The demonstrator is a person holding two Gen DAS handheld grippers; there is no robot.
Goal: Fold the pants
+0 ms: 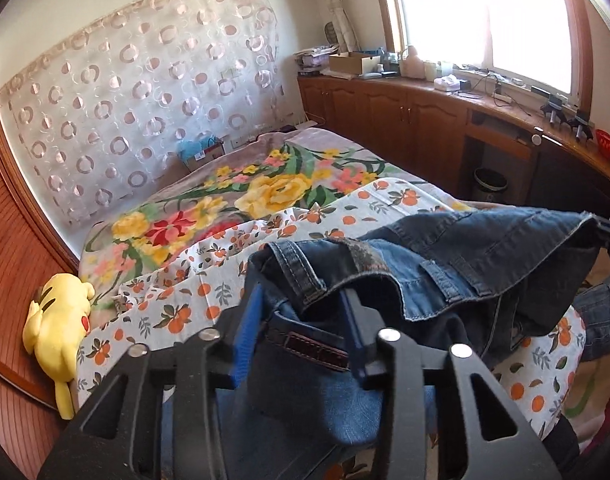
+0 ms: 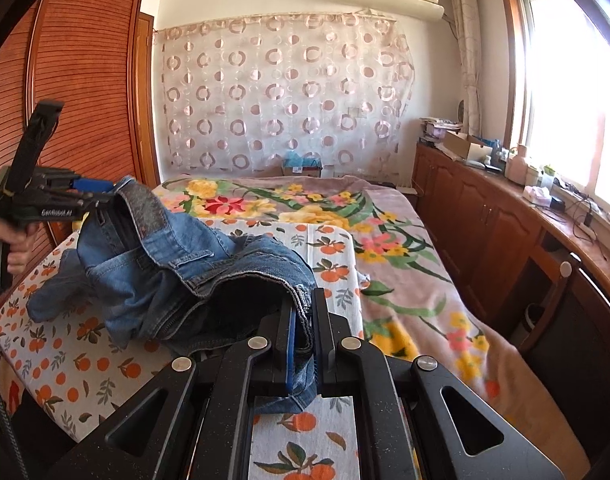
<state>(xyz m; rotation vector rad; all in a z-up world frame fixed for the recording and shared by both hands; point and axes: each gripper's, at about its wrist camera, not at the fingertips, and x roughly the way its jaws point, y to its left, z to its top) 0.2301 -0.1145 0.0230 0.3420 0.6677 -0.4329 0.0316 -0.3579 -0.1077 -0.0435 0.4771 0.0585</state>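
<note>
The jeans (image 2: 177, 276) hang low over the bed (image 2: 405, 280), at lower centre. The right gripper (image 2: 304, 340) fingers clamp one waistband end; the left gripper (image 1: 301, 320) fingers pinch the other.

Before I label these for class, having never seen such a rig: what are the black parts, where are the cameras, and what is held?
No robot here: a person holds a hand-operated claw in each hand, each with a camera looking along its fingers. The left camera shows the left claw with the waistband of the jeans between its fingers. The right camera shows the right claw shut on the other side of the waist. The jeans hang between them over a bed with an orange-print sheet.
</note>
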